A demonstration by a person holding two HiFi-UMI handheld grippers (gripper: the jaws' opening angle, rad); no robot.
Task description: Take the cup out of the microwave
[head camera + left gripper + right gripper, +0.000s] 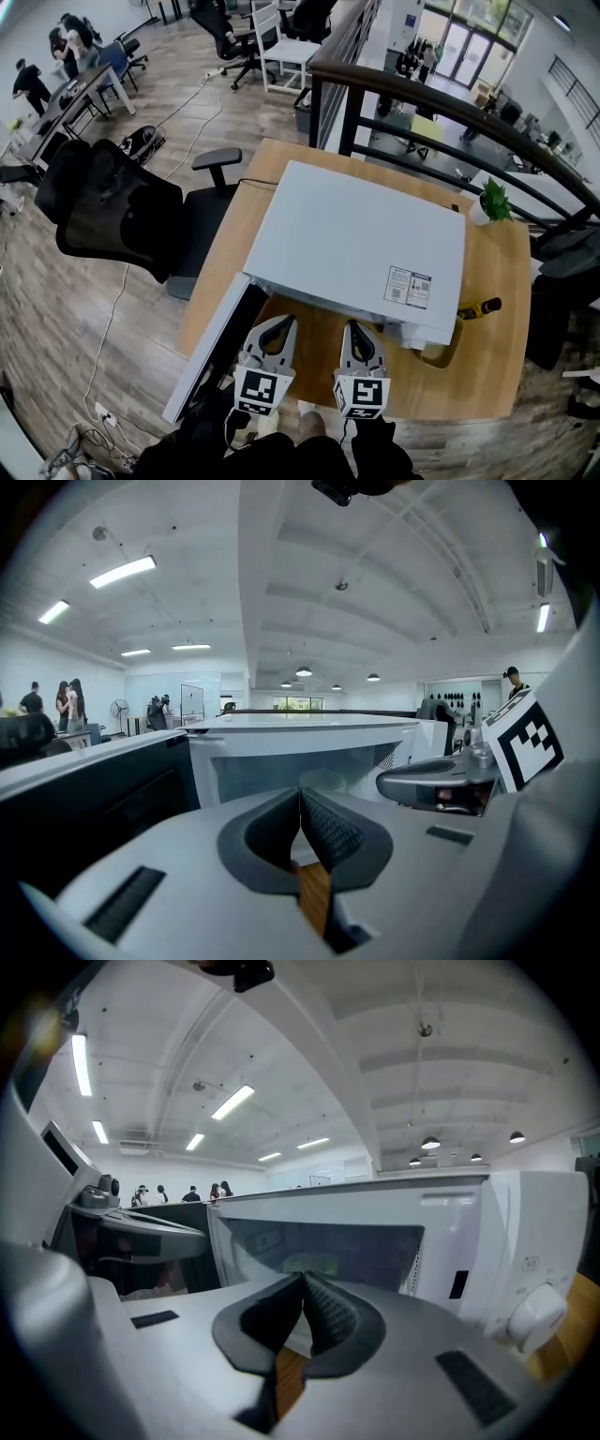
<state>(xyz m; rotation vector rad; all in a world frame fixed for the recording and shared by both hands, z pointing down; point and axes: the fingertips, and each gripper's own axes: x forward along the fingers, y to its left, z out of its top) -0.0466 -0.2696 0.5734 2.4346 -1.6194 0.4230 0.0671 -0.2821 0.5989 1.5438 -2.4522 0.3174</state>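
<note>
Two units noted: left gripper clenched, empty; right gripper clenched, empty; microwave stands open just ahead of both; cup inside, beyond their tips.

Microwave cavity gapes unblocked ahead; its open door walls the left.

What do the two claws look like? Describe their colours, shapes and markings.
The left claw and right claw are alike. Each has a pale grey plastic shell that tapers to two curved fingers lined with dark grey, cross-hatched pads. Each carries a marker cube printed with black-and-white squares. The sleeves behind them look black.
</note>
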